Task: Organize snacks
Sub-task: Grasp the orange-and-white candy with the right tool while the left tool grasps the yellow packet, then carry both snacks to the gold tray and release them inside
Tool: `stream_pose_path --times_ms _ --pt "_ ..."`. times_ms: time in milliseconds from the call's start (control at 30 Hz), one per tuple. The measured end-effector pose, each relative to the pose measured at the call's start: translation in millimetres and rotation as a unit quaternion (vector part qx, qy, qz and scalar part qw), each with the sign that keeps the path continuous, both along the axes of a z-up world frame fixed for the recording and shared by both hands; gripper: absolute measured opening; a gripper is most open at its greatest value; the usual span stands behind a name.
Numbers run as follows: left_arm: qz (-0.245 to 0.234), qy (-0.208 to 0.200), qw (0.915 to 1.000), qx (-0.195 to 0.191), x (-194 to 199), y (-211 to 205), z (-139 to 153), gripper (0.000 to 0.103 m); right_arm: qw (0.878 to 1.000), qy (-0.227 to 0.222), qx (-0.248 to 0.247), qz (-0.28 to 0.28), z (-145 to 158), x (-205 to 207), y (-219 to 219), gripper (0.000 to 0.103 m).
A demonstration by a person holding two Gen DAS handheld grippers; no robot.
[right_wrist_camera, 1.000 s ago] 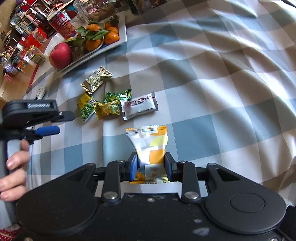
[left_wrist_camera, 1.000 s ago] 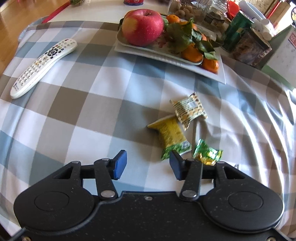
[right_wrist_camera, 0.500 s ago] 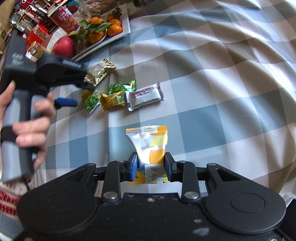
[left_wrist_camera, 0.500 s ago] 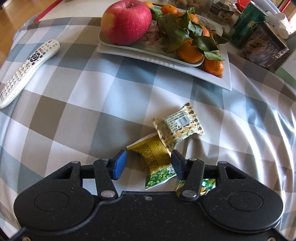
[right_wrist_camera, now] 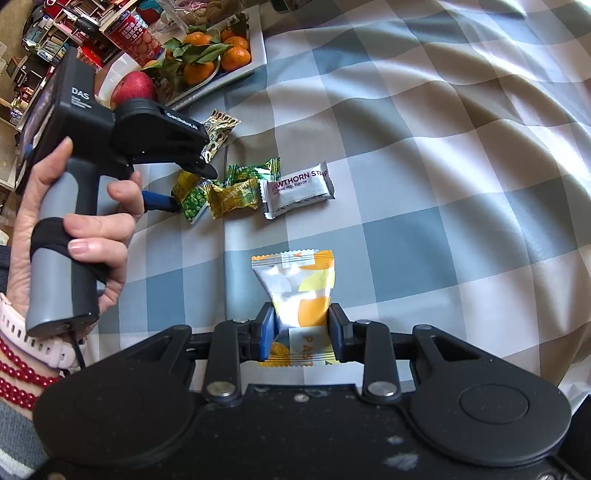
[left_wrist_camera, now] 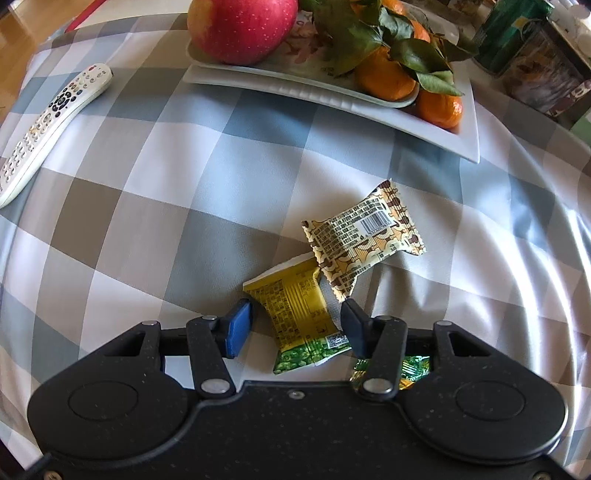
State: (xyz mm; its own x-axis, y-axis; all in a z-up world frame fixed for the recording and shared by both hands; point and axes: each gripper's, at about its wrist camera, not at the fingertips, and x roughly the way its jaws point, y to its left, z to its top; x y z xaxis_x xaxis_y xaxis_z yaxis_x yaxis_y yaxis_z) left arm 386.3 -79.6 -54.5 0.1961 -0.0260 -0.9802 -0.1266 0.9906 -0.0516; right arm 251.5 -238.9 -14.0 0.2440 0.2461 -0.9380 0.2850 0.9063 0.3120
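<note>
Left tool closing around crinkly yellow packet.

The left wrist view looks steeply down from close above the checked tablecloth, past its own left gripper, toward the white fruit tray at the top edge. The right wrist view also tilts steeply down, from a little farther back, over the right gripper. Both views share the yellow-green snack packet, the brown patterned packet, the red apple and the tray.
</note>
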Motion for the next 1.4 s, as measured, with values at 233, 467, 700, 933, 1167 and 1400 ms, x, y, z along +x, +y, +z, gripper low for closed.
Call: stream_pose_path --times_ms 233,467,700,933,1167,1400 --pt "-0.009 0.017 0.9997 0.017 -7 -1 11 0.04 1.0 0.011 0.007 -0.016 -4 1 -9 0.032" --pt "-0.023 0.035 0.999 -0.012 -43 10 37 0.04 0.999 0.023 0.008 -0.03 -11 3 -18 0.032" --pt "-0.056 0.033 0.9979 -0.001 -115 25 57 0.04 0.999 0.028 -0.017 -0.041 -18 3 -24 0.032" --pt "-0.06 0.03 0.9975 0.023 -185 44 59 0.04 0.998 0.023 -0.049 -0.044 -25 -1 -28 0.032" --pt "-0.065 0.03 0.9968 0.035 -246 60 57 0.04 0.997 -0.014 -0.056 -0.041 -13 -18 -27 0.032" --pt "-0.066 0.014 0.9973 0.028 -297 67 63 0.04 0.992 -0.101 -0.069 -0.034 18 -63 -19 0.032"
